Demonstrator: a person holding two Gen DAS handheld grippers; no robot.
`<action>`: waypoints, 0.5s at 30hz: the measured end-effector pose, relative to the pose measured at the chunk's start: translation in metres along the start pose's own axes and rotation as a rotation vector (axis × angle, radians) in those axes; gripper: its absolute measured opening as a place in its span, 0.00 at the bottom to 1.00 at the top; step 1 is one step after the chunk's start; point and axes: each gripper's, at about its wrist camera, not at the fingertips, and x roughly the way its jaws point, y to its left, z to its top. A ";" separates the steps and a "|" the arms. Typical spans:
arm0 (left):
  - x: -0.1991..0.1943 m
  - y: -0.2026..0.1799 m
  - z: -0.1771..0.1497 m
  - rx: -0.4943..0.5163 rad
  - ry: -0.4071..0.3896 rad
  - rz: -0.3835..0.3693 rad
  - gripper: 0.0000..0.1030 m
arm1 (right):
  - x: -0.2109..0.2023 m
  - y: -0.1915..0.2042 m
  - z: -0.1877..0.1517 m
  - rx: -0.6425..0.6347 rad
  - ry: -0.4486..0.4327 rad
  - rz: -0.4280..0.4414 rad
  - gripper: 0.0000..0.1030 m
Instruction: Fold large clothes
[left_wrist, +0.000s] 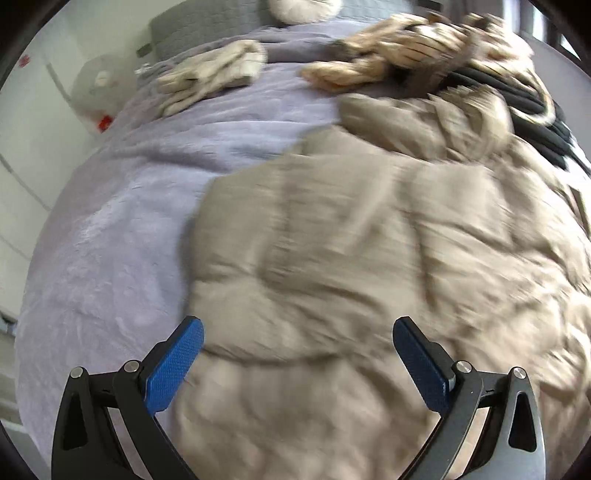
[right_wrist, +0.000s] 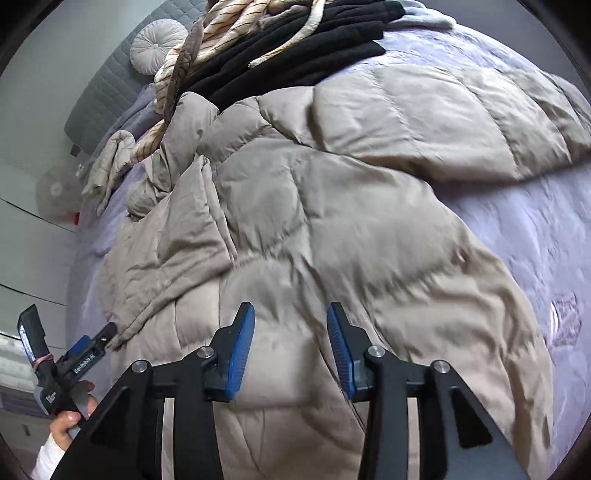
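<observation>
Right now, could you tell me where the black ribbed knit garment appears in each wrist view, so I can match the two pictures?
Left wrist view: the black ribbed knit garment lies at the far right edge, beyond the beige quilted puffer coat.
Right wrist view: it lies at top centre, again beyond the coat.
Shared landmark: the cream striped knit garment draped beside it.

Soft, even daylight; the left wrist view is motion-blurred, the right sharper, both fisheye-warped at the edges.
</observation>
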 end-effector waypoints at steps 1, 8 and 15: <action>-0.004 -0.012 -0.003 0.016 0.006 -0.014 1.00 | -0.001 -0.001 -0.001 0.001 0.005 0.000 0.43; -0.028 -0.084 -0.019 0.106 0.026 -0.095 1.00 | -0.025 -0.028 -0.017 0.029 0.028 0.010 0.57; -0.037 -0.135 -0.026 0.184 0.054 -0.113 1.00 | -0.042 -0.062 -0.019 0.103 0.015 0.053 0.76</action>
